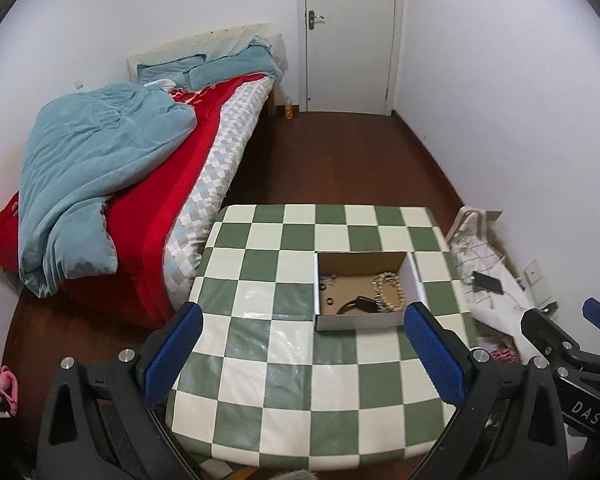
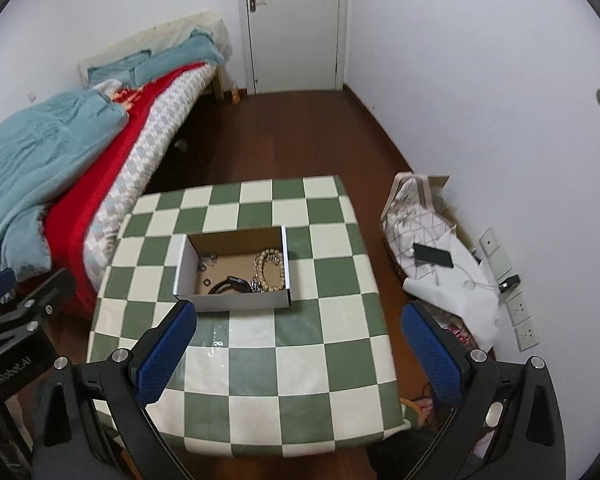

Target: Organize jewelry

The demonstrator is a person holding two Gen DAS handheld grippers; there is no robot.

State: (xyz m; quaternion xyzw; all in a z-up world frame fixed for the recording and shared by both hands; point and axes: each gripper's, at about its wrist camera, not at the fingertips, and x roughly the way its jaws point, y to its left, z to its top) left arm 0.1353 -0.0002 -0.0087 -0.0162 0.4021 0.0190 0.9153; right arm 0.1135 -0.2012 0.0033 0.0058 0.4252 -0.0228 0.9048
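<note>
An open cardboard box (image 1: 410, 280) (image 2: 182, 264) stands on the green-and-white checkered table (image 1: 300, 392) (image 2: 292, 360). In it lie a beige bead bracelet (image 1: 388, 290) (image 2: 269, 266), a black watch (image 1: 358, 304) (image 2: 228, 284), a small ring (image 1: 330, 301) (image 2: 207, 282) and a silvery chain (image 1: 329, 278) (image 2: 207, 261). My left gripper (image 1: 304, 356) is open and empty, held above the table's near part, short of the box. My right gripper (image 2: 298, 354) is open and empty, likewise short of the box. Each gripper shows at the edge of the other's view.
A bed (image 1: 112, 184) with a teal duvet and red sheet stands left of the table. White cloth with a black phone (image 2: 432, 256) lies on the floor at the right, by wall sockets (image 2: 520, 308). A white door (image 1: 348, 36) is at the far wall.
</note>
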